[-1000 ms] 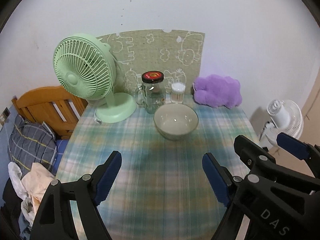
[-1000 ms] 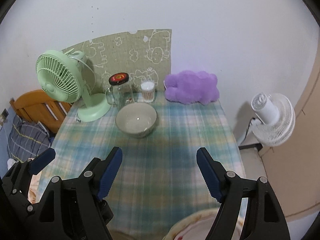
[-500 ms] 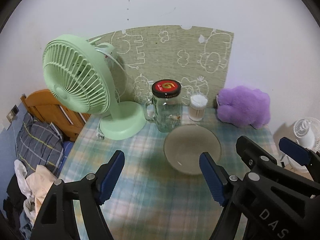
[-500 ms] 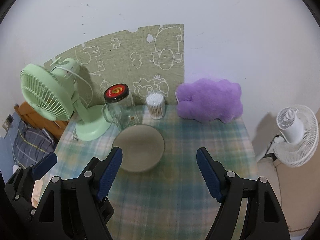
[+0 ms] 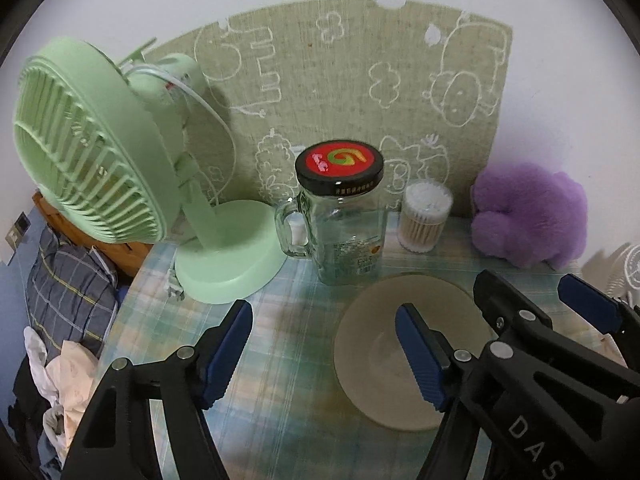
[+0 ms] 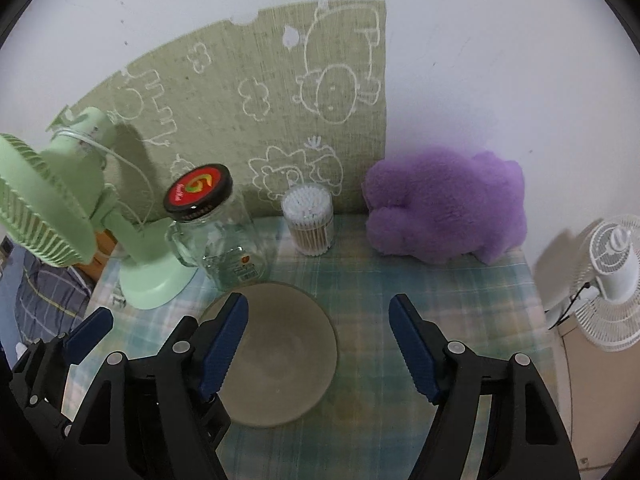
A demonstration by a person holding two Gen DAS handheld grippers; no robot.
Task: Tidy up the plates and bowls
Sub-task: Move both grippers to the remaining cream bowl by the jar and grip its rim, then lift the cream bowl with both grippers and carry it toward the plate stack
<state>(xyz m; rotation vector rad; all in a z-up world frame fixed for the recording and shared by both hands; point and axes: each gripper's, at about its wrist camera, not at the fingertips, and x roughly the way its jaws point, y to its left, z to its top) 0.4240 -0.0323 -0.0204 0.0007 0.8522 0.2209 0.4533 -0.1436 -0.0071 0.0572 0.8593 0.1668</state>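
Observation:
A grey-beige bowl (image 5: 376,344) stands on the plaid tablecloth; it also shows in the right wrist view (image 6: 280,356). My left gripper (image 5: 324,352) is open above the cloth, and its right finger (image 5: 420,360) hangs over the bowl's middle. My right gripper (image 6: 318,348) is open, and its left finger (image 6: 224,344) hangs over the bowl's left rim. Both are empty. The two grippers are side by side, left one on the left.
Behind the bowl stand a glass jar mug (image 5: 344,216) with a red lid, a cotton swab tub (image 5: 424,216), a green desk fan (image 5: 100,168) and a purple plush toy (image 6: 444,212). A white floor fan (image 6: 612,276) stands off the table's right edge.
Both grippers have moved forward toward the far end of the table and down, so the bowl now lies under their fingers. Both stay open.

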